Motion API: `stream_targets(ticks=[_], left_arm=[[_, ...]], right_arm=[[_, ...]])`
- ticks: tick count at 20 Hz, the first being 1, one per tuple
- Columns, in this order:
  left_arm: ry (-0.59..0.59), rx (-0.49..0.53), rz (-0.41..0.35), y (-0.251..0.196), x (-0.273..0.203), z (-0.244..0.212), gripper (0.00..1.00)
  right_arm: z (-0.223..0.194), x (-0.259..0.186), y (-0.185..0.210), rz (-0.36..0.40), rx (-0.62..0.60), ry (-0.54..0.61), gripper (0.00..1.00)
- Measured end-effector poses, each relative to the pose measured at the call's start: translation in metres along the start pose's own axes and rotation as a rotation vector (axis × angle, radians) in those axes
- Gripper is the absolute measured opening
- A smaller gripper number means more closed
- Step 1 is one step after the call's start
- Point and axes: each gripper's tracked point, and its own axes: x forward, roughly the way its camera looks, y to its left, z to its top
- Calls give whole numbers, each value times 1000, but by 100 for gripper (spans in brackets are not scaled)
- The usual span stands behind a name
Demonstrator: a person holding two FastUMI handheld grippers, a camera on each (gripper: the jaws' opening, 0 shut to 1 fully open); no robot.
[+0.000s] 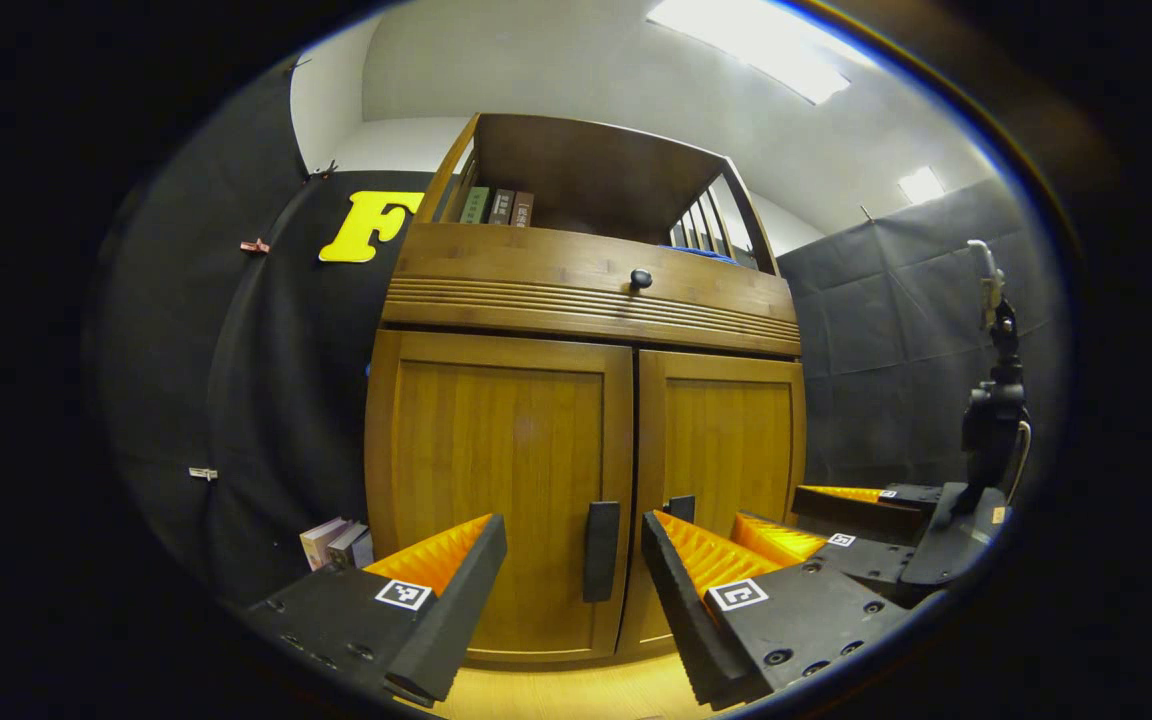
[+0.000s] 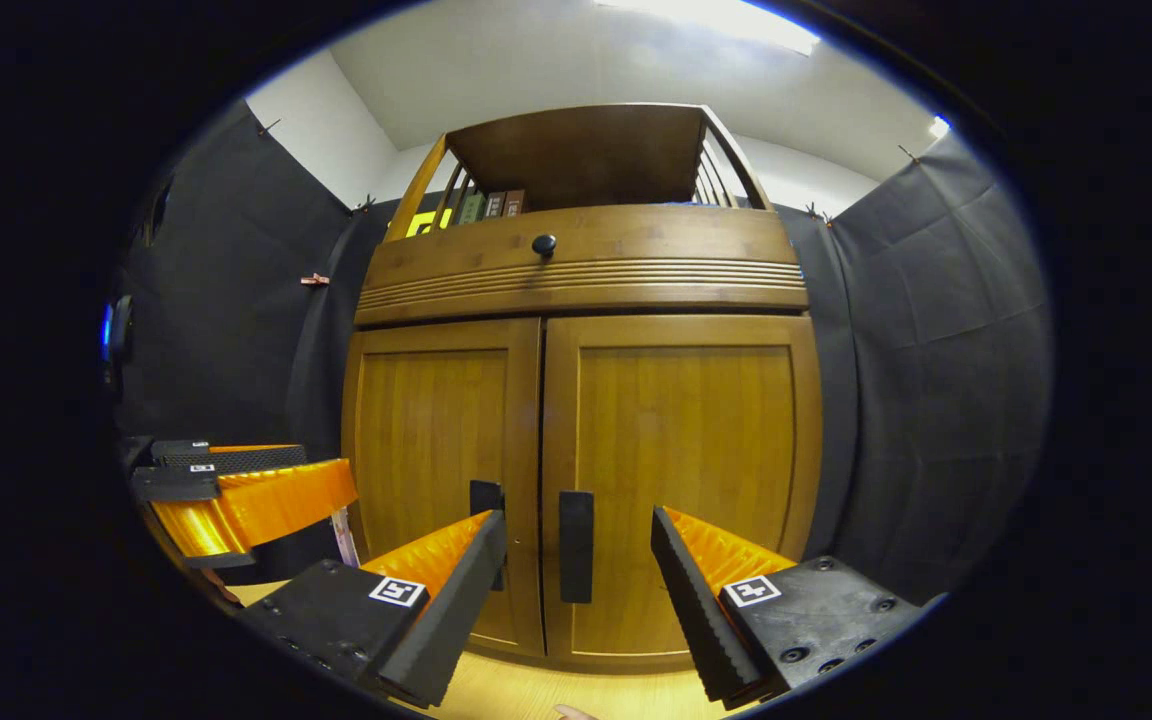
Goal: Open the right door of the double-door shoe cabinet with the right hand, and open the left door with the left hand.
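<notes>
Left gripper (image 1: 574, 560): your fingers are spread wide, left door handle (image 1: 601, 550) between them at 12 o'clock, not touched.
Right gripper (image 2: 576, 560): yours too, spread, right door handle (image 2: 576, 545) in the gap, no contact.
Shoe cabinet (image 2: 586, 270): dead ahead.
Left door (image 1: 501, 480): closed.
Right door (image 2: 681, 470): closed.
Drawer knob (image 2: 543, 243): 12 o'clock above the doors.

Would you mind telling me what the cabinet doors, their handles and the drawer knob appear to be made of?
The left door and right door look like bamboo or wood with a warm, lightly glossy varnish: fine vertical grain and soft reflections. The left door handle and right door handle are dark, matte bars, plastic or painted metal; it's unclear which. The drawer knob is dark and slightly shiny.
</notes>
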Motion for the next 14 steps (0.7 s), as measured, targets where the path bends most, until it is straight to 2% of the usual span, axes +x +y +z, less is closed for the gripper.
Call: stream_targets(ticks=[3, 4, 5, 6, 10, 11, 14], left_arm=[[-3, 4, 13, 8, -3, 1, 85], [-3, 9, 18, 11, -3, -1, 81], [-2, 14, 22, 14, -3, 0, 81], [-2, 20, 26, 16, -3, -1, 85], [-4, 32, 52, 29, -2, -3, 85], [-2, 31, 56, 32, -1, -3, 81], [5, 30, 90, 45, -2, -8, 85]], right_arm=[[-10, 18, 2, -6, 8, 6, 93], [-14, 24, 0, -15, 8, 9, 92], [-17, 32, -1, -22, 9, 12, 93], [-21, 39, -2, -28, 12, 16, 93], [-41, 68, -4, -33, 9, 61, 93], [-46, 74, -4, -41, 6, 67, 93], [-58, 90, -8, -62, -7, 78, 93]])
